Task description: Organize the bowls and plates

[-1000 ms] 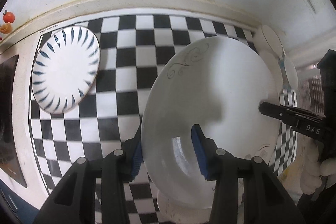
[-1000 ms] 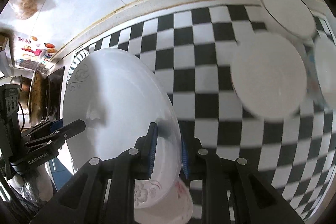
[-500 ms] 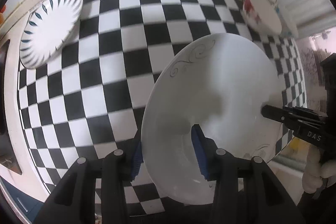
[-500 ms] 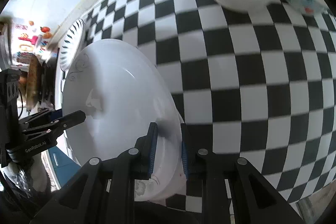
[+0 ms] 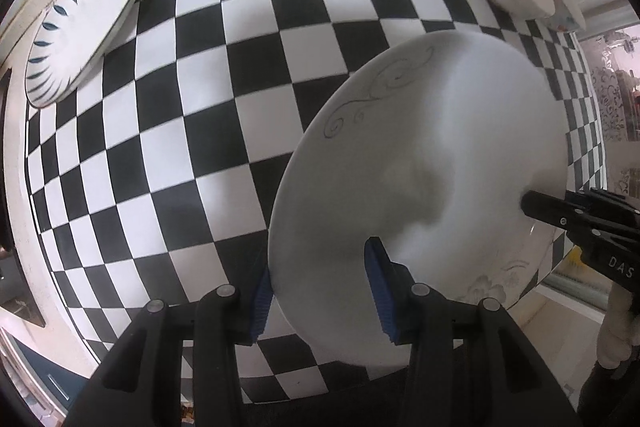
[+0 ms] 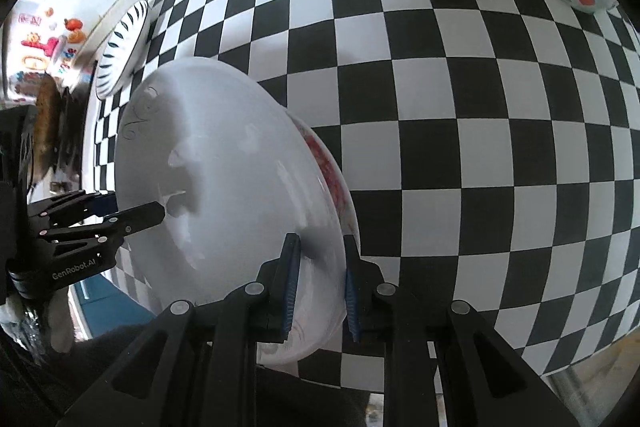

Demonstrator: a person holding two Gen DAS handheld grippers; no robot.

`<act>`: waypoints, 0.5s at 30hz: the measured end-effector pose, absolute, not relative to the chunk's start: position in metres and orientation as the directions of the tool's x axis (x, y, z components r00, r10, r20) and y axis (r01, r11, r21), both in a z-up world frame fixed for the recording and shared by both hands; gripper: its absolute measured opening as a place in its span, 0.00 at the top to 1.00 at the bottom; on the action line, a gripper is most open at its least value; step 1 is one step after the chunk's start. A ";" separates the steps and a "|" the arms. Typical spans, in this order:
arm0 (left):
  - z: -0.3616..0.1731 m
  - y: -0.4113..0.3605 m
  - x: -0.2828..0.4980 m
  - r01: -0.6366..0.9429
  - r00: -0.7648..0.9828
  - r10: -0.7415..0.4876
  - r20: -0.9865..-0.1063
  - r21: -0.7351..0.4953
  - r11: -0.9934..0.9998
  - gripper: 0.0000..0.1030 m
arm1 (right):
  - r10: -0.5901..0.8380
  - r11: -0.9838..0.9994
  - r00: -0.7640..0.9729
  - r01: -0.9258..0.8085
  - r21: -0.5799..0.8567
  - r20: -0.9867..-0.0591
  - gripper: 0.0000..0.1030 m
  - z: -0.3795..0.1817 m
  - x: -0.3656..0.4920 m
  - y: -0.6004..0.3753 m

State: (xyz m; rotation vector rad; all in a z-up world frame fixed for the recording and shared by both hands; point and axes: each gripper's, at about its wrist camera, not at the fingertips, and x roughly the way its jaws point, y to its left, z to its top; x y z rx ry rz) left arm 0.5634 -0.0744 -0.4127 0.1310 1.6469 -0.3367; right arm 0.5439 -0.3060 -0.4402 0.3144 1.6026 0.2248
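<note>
Gripping opposite rims, the left gripper (image 5: 322, 291) and right gripper (image 6: 318, 285) have their jaws clenched on the white plates (image 5: 420, 187) at lower right, above the checkered table (image 5: 208, 115). Uneven lowering could slip the patterned plate (image 6: 334, 183) underneath free.

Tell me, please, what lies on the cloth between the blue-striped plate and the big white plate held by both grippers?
Nothing: in the left wrist view, only bare checkered cloth separates the blue-striped plate from the big white plate.
</note>
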 end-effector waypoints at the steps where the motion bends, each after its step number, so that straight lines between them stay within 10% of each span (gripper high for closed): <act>1: -0.414 -0.074 0.562 0.285 -0.107 -0.111 -0.988 -0.137 0.949 0.61 | 0.331 0.942 -0.043 0.063 0.329 -0.942 0.78 -0.441 0.544 -0.305; 15: -0.420 -0.083 0.547 0.314 -0.100 -0.066 -0.993 -0.094 0.945 0.61 | 0.256 0.966 -0.165 0.089 0.244 -0.952 0.75 -0.446 0.559 -0.282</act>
